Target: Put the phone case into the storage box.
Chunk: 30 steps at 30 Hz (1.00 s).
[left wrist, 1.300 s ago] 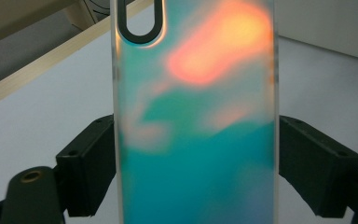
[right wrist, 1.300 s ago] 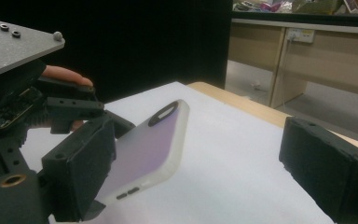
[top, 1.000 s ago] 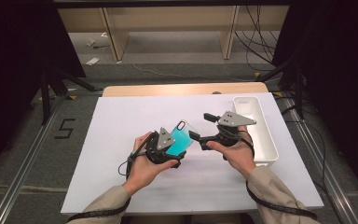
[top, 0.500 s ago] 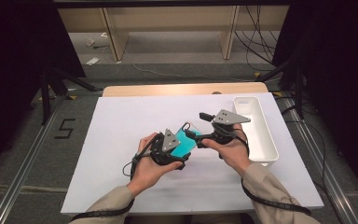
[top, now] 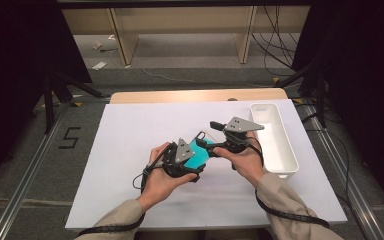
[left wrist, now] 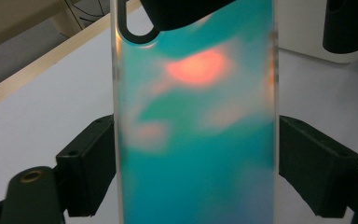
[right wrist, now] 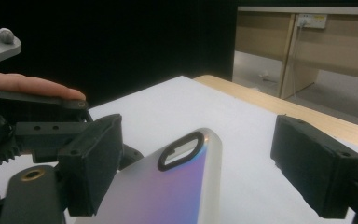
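A teal iridescent phone case [top: 199,153] with a clear rim is held a little above the white table. My left gripper [top: 194,161] is shut on it across its width, and both pads [left wrist: 91,163] press the case's [left wrist: 196,116] long edges. My right gripper [top: 211,138] is open at the case's camera-hole end. Its jaws have just been closing, with that end of the case [right wrist: 182,182] between them. The left pad [right wrist: 93,158] is close beside the case, while the right pad [right wrist: 314,163] stands well clear of it. The left gripper [right wrist: 28,126] sits just beyond.
A long white tray [top: 275,137] lies at the table's right side, close to my right hand. The wooden table edge [top: 195,95] runs along the back. Dark curtains hang to both sides, and shelving stands on the floor behind.
My right gripper has shifted left, bringing its jaws around the case's far end, and they have narrowed a little. The left gripper and the case have stayed in place.
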Each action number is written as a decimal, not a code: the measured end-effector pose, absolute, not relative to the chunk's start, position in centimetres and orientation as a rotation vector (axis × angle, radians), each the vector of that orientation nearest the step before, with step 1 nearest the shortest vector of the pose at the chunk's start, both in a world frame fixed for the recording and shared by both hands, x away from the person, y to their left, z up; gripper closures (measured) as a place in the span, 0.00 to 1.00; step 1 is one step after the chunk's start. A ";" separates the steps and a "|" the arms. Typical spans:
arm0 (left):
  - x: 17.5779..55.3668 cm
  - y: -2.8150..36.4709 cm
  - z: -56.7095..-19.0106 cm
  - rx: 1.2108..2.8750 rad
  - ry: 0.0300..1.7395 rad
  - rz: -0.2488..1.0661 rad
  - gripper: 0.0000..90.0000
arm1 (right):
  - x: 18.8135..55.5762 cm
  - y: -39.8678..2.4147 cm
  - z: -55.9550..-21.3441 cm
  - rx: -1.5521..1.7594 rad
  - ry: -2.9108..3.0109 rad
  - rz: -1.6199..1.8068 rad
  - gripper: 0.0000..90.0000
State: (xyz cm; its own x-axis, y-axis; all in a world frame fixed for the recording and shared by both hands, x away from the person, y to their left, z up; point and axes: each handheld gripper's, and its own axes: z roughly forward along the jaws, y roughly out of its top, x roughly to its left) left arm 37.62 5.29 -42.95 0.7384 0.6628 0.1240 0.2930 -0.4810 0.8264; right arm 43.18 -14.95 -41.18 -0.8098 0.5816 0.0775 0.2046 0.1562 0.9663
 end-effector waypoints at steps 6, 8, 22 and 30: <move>37.6 5.2 -42.9 2.086 0.711 0.552 0.19 | 43.2 -14.9 -41.4 0.775 2.116 1.690 0.36; 37.6 5.2 -43.0 2.085 0.711 0.555 0.19 | 43.1 -14.9 -41.3 0.771 2.116 1.685 0.39; 37.6 5.2 -43.0 2.084 0.708 0.557 0.19 | 43.3 -14.7 -41.8 0.834 2.146 1.711 0.57; 37.6 5.2 -43.0 2.081 0.704 0.568 0.19 | 43.3 -14.7 -42.1 0.859 2.152 1.739 0.66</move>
State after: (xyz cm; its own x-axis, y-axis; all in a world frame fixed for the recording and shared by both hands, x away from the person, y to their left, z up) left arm 37.64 5.18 -42.96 0.7387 0.6594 0.1396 0.2756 -0.4845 0.8302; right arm 43.35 -14.70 -42.07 -0.7971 0.5792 0.1708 0.2887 0.1171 0.9502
